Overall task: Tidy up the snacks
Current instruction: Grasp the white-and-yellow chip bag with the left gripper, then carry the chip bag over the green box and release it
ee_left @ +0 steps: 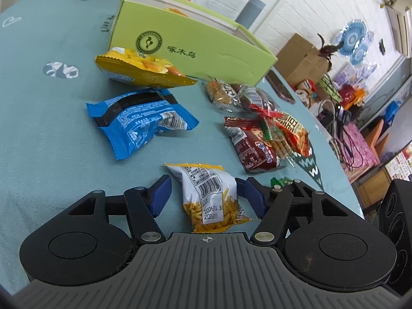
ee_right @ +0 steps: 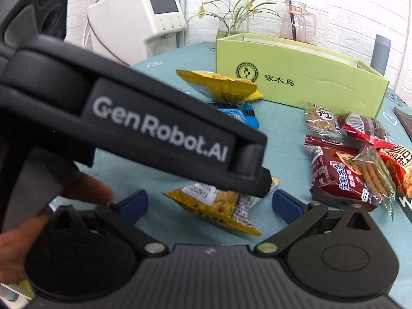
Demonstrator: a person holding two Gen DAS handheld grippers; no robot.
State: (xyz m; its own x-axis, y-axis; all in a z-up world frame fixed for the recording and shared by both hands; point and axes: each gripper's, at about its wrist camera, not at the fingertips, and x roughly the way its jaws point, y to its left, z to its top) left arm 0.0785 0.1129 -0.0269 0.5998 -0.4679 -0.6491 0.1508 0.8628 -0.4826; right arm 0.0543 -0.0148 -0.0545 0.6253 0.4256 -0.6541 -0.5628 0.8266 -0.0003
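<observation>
A yellow-and-white snack pack (ee_left: 209, 198) with a barcode sits between the blue pads of my left gripper (ee_left: 204, 195), which is shut on its sides. In the right wrist view the same pack (ee_right: 219, 206) hangs tilted under the left gripper's black housing (ee_right: 154, 128). My right gripper (ee_right: 209, 203) stands wide open around it without touching. Beyond lie a blue pack (ee_left: 136, 121), a yellow chip bag (ee_left: 144, 69) and several red and brown packs (ee_left: 257, 146). Behind them stands an open green box (ee_left: 206, 49).
A teal cloth (ee_left: 51, 128) covers the round table, whose edge (ee_left: 334, 159) curves off to the right. At the back are a glass jug (ee_right: 296, 23), a vase (ee_right: 229, 25), a grey cylinder (ee_right: 381, 54) and a white dispenser (ee_right: 139, 20). A person's fingers (ee_right: 85, 190) are at the left.
</observation>
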